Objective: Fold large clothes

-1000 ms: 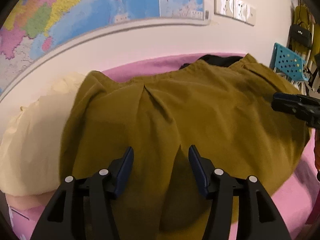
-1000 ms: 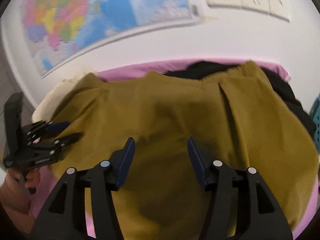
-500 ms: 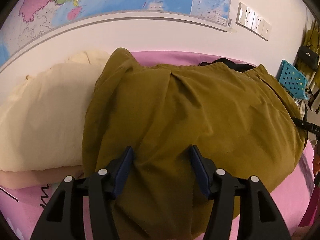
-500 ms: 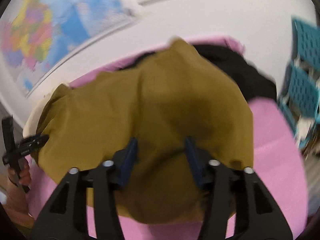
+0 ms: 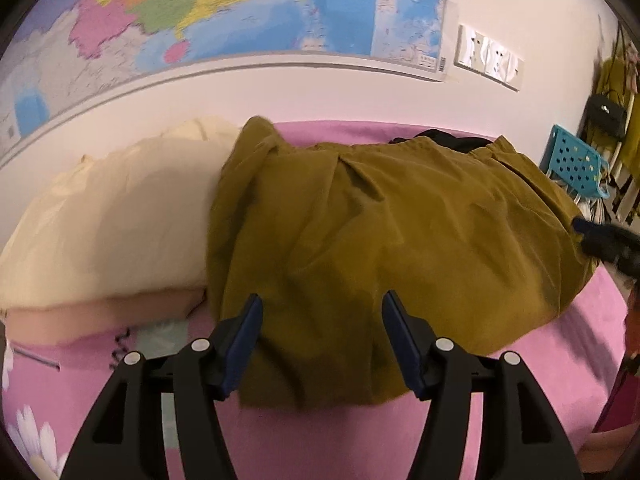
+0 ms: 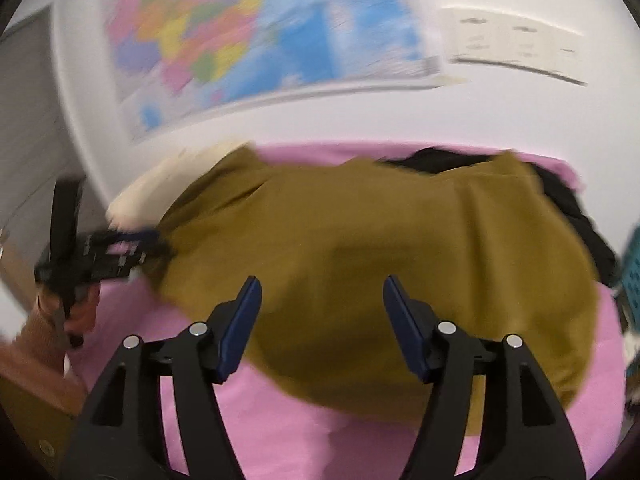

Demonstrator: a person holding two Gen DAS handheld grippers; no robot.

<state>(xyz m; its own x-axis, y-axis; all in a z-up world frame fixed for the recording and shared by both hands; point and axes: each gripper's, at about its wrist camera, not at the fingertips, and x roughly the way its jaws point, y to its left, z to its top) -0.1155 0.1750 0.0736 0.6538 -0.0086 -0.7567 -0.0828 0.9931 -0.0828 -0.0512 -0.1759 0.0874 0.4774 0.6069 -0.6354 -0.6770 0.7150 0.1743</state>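
Left wrist view: the olive garment (image 5: 400, 240) lies spread across the pink bed (image 5: 540, 360), one side lapping over a cream pillow (image 5: 112, 216), with black cloth (image 5: 452, 138) showing behind it. The left gripper (image 5: 322, 336) hangs over its near hem, jaws opening, fabric below but not pinched. The right gripper (image 6: 322, 320) likewise hangs over the garment's near part, jaws opening and holding nothing. A map (image 5: 240, 12) and sockets (image 5: 490, 58) are on the wall; a blue crate (image 5: 574, 162) stands at the right.

A wall map (image 5: 224, 12) hangs above a cream pillow (image 5: 108, 216).
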